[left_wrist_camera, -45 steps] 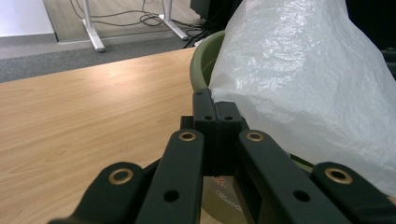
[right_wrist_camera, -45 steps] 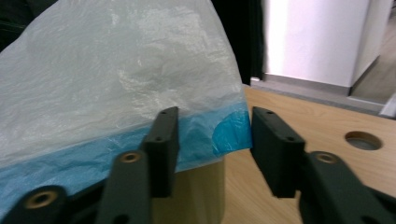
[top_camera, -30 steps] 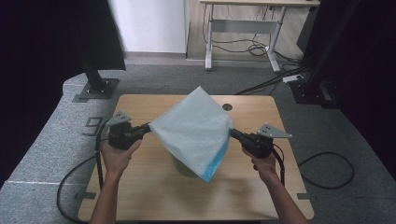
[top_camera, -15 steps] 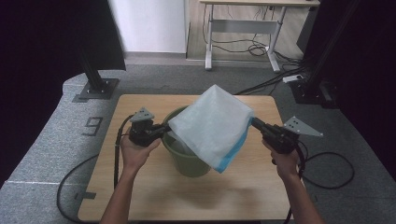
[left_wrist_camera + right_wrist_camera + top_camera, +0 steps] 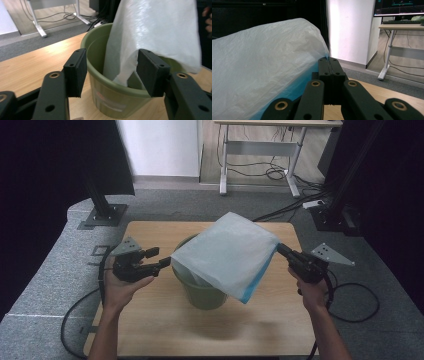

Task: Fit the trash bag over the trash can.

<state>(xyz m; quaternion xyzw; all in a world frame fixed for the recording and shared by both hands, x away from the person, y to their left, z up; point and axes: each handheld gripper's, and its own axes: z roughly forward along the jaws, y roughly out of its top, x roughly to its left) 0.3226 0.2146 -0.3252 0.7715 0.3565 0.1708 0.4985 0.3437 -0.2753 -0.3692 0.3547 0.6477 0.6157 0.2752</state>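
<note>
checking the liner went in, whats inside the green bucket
One end of the white plastic bag hangs down inside the green bucket; the rest lies over its rim toward the right gripper, which pinches a corner. The bucket's bottom is hidden by the bag.

Lab or office workspace, black camera stands (image 5: 102,195), height-adjustable desk (image 5: 260,150), monitor (image 5: 398,7), floor cables (image 5: 280,172)

A white desk (image 5: 260,122) on metal legs stands beyond the wooden table's (image 5: 150,330) far edge, with cables (image 5: 272,170) on the floor. A monitor (image 5: 398,7) sits on it.
</note>
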